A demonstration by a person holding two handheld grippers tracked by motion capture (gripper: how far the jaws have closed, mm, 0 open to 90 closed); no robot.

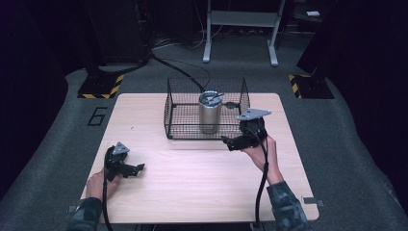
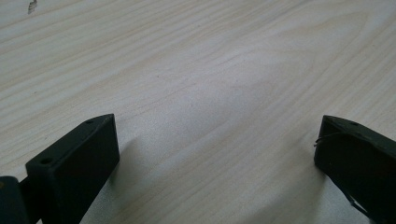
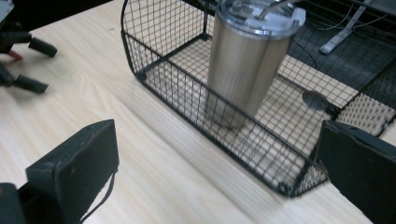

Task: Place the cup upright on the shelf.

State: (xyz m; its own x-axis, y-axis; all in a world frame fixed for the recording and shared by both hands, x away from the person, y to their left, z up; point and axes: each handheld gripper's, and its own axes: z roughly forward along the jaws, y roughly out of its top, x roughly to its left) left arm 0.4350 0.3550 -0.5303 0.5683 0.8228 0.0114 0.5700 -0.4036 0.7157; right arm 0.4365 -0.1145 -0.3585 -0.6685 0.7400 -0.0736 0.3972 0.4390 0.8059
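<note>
A black wire basket [image 1: 169,113] stands at the back middle of the wooden table [image 1: 192,187]. Inside it a steel tumbler [image 1: 210,114] with a clear lid stands upright. My right gripper [image 1: 227,143] is open, just off the basket's front right corner, with nothing between its jaws. In the right gripper view the basket [image 3: 187,95] and tumbler [image 3: 245,70] lie just ahead of the open gripper [image 3: 217,140]. My left gripper [image 1: 138,169] rests low at the table's front left, open over bare wood [image 2: 217,135].
A small dark round thing [image 3: 314,99] lies on the basket floor to the right of the tumbler. Beyond the table, two hazard-striped stand bases [image 1: 101,86] and a white metal frame [image 1: 240,29] sit on the grey floor. The left gripper [image 3: 23,60] shows far off.
</note>
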